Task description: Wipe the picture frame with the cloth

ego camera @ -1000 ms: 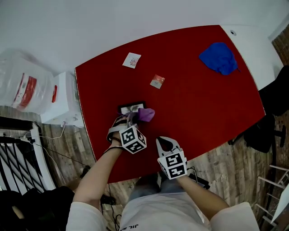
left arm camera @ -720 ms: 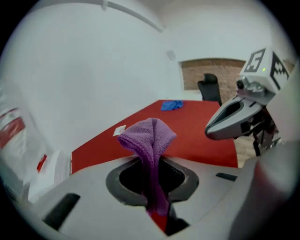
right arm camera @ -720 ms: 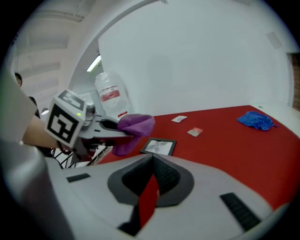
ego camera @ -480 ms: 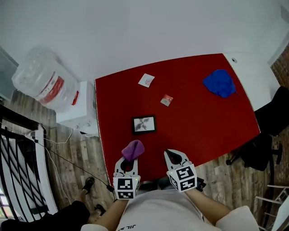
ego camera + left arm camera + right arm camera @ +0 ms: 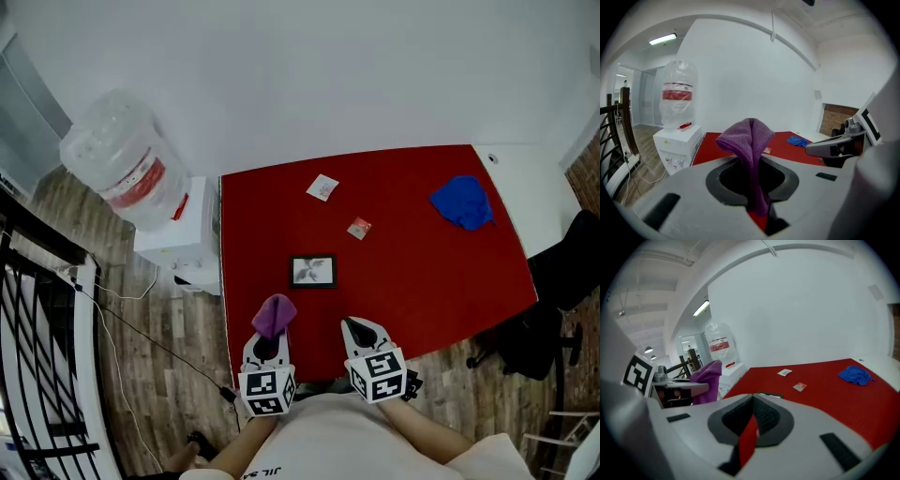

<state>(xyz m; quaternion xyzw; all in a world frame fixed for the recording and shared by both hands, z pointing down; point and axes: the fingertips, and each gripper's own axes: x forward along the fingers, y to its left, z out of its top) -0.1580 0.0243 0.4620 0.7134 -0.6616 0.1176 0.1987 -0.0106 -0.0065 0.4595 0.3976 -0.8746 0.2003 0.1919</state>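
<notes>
The left claw (image 5: 267, 347) sits at the lower centre of the head view, at the near edge of the red surface (image 5: 431, 281). Its jaws are clamped on the purple cloth (image 5: 274, 314), which bunches out past the tips toward the middle of the frame. In the left gripper view the cloth runs down through the narrow gap between the jaws and flops over above them. The picture frame (image 5: 312, 271) lies flat on the surface just above and slightly right of the cloth. It is apart from the cloth and from both claws. The right claw (image 5: 362, 330) is beside the left one, to its right, with its jaws drawn together to a thin slit and nothing between them. Farther up the surface lie 2 small packets (image 5: 359, 228), and a crumpled blue cloth (image 5: 462, 202) lies toward the upper right. A water dispenser (image 5: 127, 173) stands off the surface at the left.
</notes>
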